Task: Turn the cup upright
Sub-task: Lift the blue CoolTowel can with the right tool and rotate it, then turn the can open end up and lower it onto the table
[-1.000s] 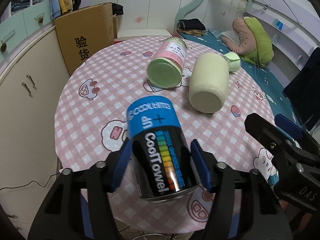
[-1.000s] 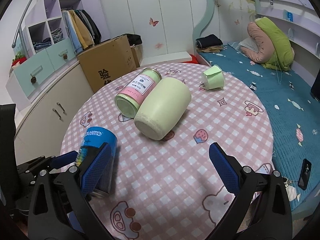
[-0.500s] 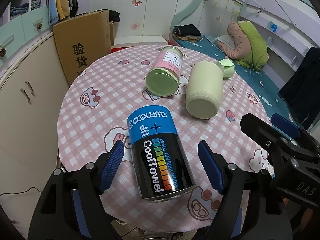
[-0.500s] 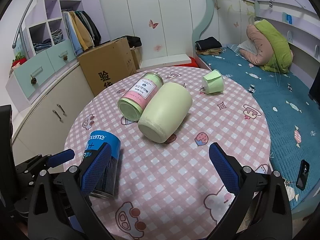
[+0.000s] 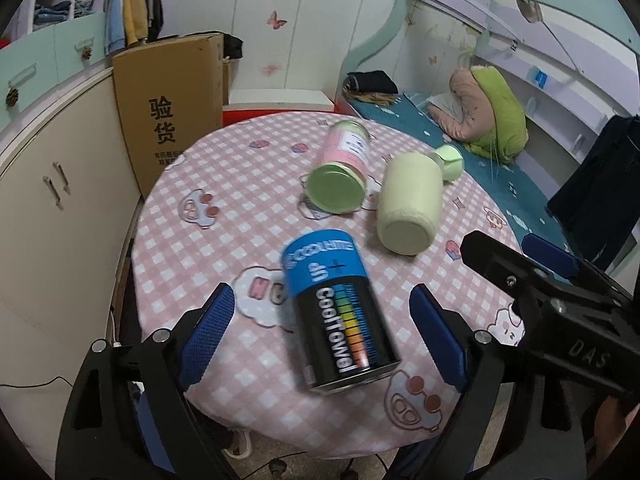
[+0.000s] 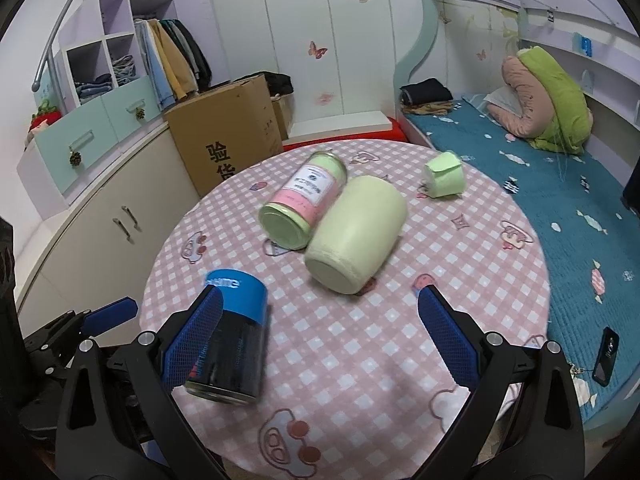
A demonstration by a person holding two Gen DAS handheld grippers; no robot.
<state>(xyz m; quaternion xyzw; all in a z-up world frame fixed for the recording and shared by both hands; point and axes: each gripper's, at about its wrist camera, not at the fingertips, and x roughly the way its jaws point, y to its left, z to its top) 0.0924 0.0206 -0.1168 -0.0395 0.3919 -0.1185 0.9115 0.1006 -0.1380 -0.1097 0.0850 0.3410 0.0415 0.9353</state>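
A black and blue "CoolTowel" can (image 5: pixel 338 312) stands on the pink checked round table (image 5: pixel 224 224), near its front edge, blue end up; it also shows in the right wrist view (image 6: pixel 230 340). My left gripper (image 5: pixel 320 336) is open, its blue pads wide on either side of the can and not touching it. My right gripper (image 6: pixel 320 340) is open and empty above the table's front. A pale green cup (image 6: pixel 356 236) lies on its side at the middle, base toward me, also in the left wrist view (image 5: pixel 408 208).
A pink-labelled jar (image 6: pixel 304 204) with a green lid lies on its side touching the cup. A small green paper cup (image 6: pixel 444 174) lies at the far right of the table. A cardboard box (image 6: pixel 228 136) and cabinets stand left; a bed (image 6: pixel 560 200) lies right.
My left gripper has opened and let go of the can, then drawn back and up. The can now stands free on the table. The right gripper stayed open.
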